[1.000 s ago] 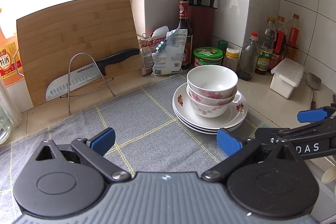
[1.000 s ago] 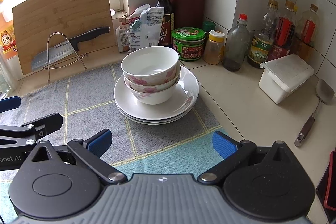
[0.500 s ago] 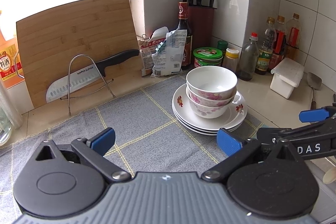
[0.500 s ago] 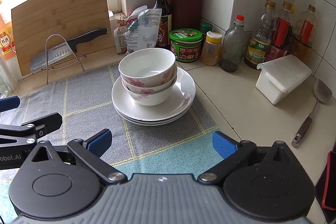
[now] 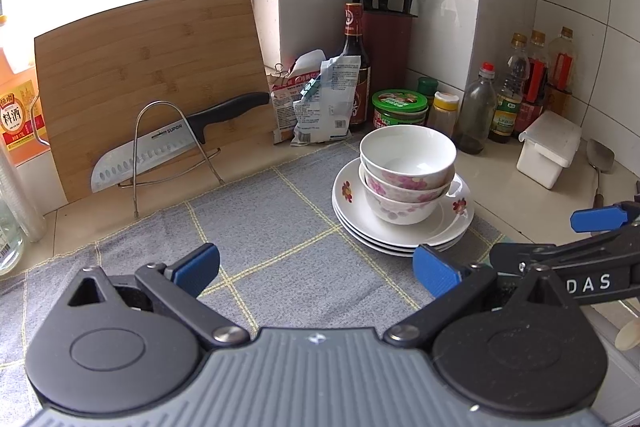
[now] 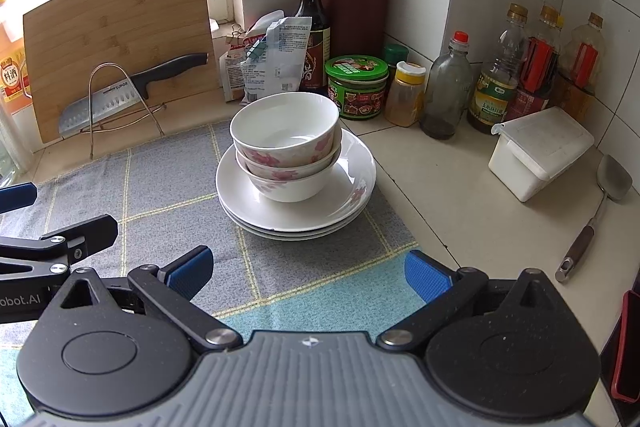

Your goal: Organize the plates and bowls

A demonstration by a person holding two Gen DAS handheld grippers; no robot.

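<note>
Both tools hang low over the near part of the cloth, side by side. The left gripper (image 5: 316,265) has its blue pads spread wide with nothing between them, and the right gripper (image 6: 309,269) is just as wide and just as bare. Each one shows at the edge of the other's view: a blue-tipped finger of the right tool pokes in from the right of the left view, and the left tool's finger comes in from the left of the right view.

Ahead of them, well apart from either, sits the stack of bowls (image 6: 286,147), nested upright on the stack of plates (image 6: 352,183). The plates rest on the checked cloth (image 5: 280,227) near its far right corner, close to where bare worktop (image 6: 440,195) begins.

The right view takes in the right end of the worktop: a white lidded box (image 6: 540,151), a metal spatula (image 6: 596,215) lying beside it, and the row of bottles (image 6: 496,75) against the tiled wall. The left view shows them too, but smaller and crowded at its edge. Along the back edge lean a bamboo cutting board (image 5: 148,75) with a cleaver (image 5: 160,151) propped on a wire rack before it, some crumpled packets (image 5: 320,99), a green-lidded jar (image 6: 356,87) and, in the corner, a knife block (image 6: 354,7). Only the right view shows scissors in it.
</note>
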